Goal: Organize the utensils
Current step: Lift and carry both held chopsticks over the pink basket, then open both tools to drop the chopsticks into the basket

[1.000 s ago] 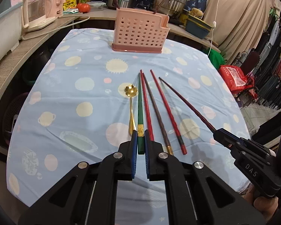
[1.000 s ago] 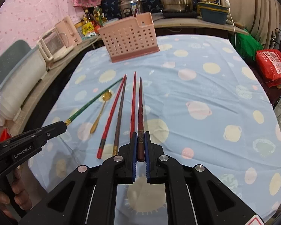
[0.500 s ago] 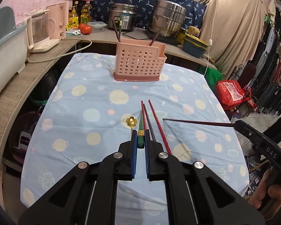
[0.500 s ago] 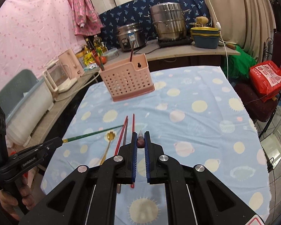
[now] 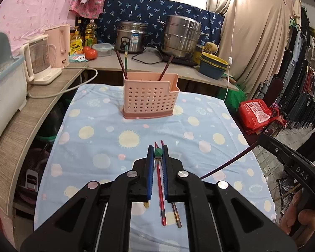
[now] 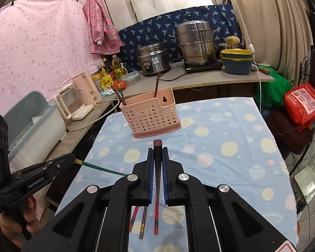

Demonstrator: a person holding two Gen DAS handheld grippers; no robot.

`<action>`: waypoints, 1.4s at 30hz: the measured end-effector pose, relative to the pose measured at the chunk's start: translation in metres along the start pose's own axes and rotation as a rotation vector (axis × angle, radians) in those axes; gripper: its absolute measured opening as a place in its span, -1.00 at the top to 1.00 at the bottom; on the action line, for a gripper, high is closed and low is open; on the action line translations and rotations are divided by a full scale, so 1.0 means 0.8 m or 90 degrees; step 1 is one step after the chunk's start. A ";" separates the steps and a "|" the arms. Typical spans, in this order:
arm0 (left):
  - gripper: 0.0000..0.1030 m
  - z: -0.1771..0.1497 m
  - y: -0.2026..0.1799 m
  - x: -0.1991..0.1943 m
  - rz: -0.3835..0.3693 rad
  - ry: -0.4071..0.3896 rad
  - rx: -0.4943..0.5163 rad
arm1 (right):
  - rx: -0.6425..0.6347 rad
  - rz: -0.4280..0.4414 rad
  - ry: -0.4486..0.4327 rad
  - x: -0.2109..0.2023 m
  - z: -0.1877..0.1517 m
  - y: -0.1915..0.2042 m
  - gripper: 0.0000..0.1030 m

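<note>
- On the left counter: pale kettle (image 5: 41, 59) with cord, oil bottles, a tomato (image 5: 90, 53).
- Held off to the left, seen from the right wrist view: left gripper (image 6: 72, 159), clamped on the gilt end of a green chopstick (image 6: 103, 168) that slants out over the tablecloth (image 6: 231, 168).
- Same left gripper (image 5: 158, 154) from its own camera: jaws pinched on the green chopstick (image 5: 158, 152), only its square butt showing between the blue pads.
- At the far centre of the tablecloth (image 5: 94, 134): pink perforated utensil holder (image 5: 150, 99), upright, with three sticks standing in it, two at its left end and one nearer the right.
- Under and just ahead of the left gripper, flat on the cloth: red chopstick (image 5: 161, 201) and brown chopstick (image 5: 176, 215), side by side; a gold tip visible beside them, too hidden to identify.
- Centre of the right view: right gripper (image 6: 158, 157), closed around a dark maroon chopstick (image 6: 158, 145), butt end poking forward toward the holder (image 6: 151, 115).
- Far right in the left view: right gripper (image 5: 260, 139), gripping the dark chopstick (image 5: 226, 163), shaft angled down-left above the table.
</note>
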State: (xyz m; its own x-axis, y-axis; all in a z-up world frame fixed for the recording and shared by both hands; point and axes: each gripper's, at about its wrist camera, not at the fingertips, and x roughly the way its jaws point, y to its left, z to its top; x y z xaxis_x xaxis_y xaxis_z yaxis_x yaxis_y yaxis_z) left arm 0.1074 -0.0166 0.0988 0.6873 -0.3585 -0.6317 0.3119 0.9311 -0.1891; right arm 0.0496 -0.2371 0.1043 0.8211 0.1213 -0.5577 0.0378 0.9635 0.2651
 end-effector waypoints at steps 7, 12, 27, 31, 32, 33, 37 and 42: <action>0.87 0.026 -0.003 0.001 -0.002 -0.021 0.007 | -0.009 0.001 -0.022 0.004 0.026 0.006 0.86; 0.86 0.053 -0.003 0.004 -0.005 -0.040 0.015 | -0.003 0.003 -0.042 0.012 0.054 0.002 0.86; 0.87 0.201 0.002 0.014 0.005 -0.163 0.017 | 0.004 0.029 -0.111 0.076 0.179 0.016 0.86; 0.86 0.244 0.003 0.019 0.006 -0.203 0.015 | 0.000 0.033 -0.131 0.095 0.210 0.024 0.86; 0.87 0.252 0.004 0.021 0.006 -0.210 0.014 | -0.001 0.033 -0.134 0.100 0.217 0.026 0.86; 0.87 0.259 0.004 0.024 0.006 -0.215 0.014 | -0.001 0.034 -0.137 0.107 0.225 0.027 0.86; 0.87 0.287 0.005 0.043 0.012 -0.235 0.017 | -0.003 0.036 -0.143 0.132 0.246 0.032 0.86; 0.86 0.304 0.012 0.077 0.016 -0.232 0.012 | 0.000 0.040 -0.127 0.175 0.256 0.032 0.86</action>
State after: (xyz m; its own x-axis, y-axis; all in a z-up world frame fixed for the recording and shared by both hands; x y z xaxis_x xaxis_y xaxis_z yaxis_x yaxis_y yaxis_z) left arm 0.3125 -0.0463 0.2412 0.8821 -0.3398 -0.3263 0.3025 0.9395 -0.1607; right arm 0.2818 -0.2444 0.1942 0.9184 0.1315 -0.3732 -0.0171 0.9555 0.2946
